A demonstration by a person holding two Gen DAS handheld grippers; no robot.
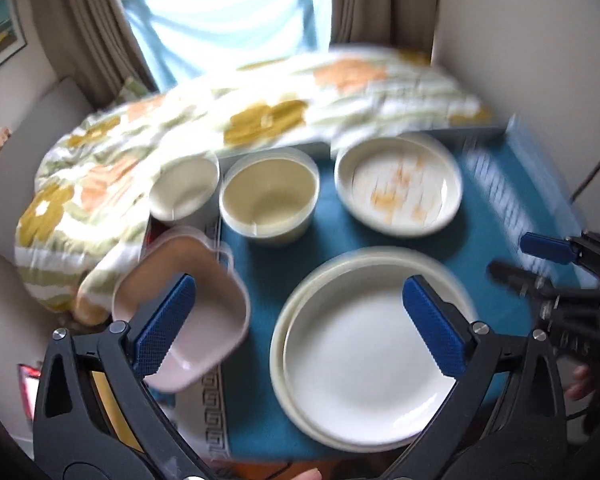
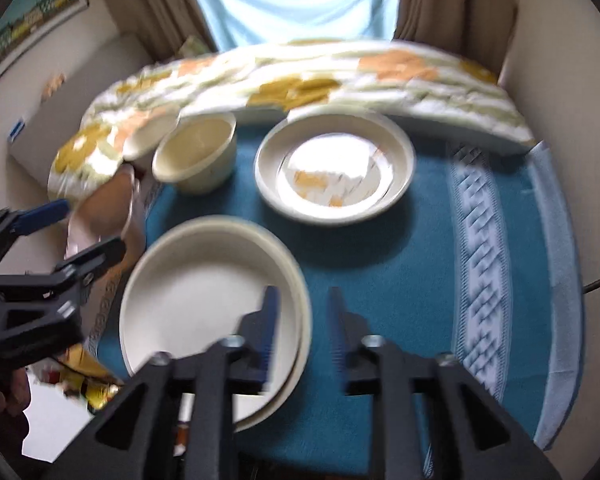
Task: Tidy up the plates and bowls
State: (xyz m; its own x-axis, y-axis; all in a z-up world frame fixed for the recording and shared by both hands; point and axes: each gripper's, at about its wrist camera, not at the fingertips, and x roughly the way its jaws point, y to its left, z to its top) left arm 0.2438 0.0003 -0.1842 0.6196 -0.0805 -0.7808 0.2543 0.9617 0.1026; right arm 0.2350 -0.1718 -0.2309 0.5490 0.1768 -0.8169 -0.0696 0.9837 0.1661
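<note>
On a teal cloth [image 1: 300,256] lie stacked white plates [image 1: 364,360], near, also in the right wrist view [image 2: 204,300]. Behind them is a plate with orange marks [image 1: 400,184] [image 2: 336,168], a cream bowl [image 1: 268,200] [image 2: 196,156] and a second pale bowl [image 1: 184,188] [image 2: 148,132]. A pink squarish bowl [image 1: 192,320] [image 2: 104,208] sits at the left edge. My left gripper [image 1: 300,320] is open wide, one finger over the pink bowl, one over the plates. My right gripper [image 2: 300,332] is open narrowly over the plates' right rim, holding nothing.
A floral quilt [image 1: 220,120] is bunched along the far and left sides of the table, touching the pale bowl. A window with curtains [image 1: 228,12] is behind. The cloth's patterned border [image 2: 484,260] runs down the right side. Bright packaging [image 2: 88,384] lies below the table's left edge.
</note>
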